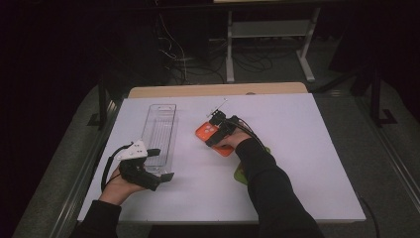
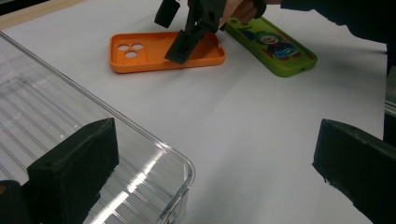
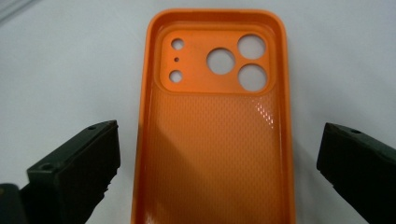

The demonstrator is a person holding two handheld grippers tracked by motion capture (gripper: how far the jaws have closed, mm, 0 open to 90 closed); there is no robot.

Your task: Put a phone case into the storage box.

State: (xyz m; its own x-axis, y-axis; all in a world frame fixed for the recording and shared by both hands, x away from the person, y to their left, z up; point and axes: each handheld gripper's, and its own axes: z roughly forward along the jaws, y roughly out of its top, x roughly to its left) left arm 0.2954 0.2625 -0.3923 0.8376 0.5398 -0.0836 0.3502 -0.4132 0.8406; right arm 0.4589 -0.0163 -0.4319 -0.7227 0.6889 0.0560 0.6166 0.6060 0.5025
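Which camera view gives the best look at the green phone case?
The left gripper view: there the green phone case lies flat with its clown picture in plain sight, beside the orange phone case. In the high view a sleeve covers most of it, leaving small green parts.

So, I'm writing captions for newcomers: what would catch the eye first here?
The bright orange phone case, lying open side up mid-table, with the right gripper poised over it, jaws spread either side. Next, the green case with a clown picture just beyond it, and the clear plastic tray beside the left gripper.
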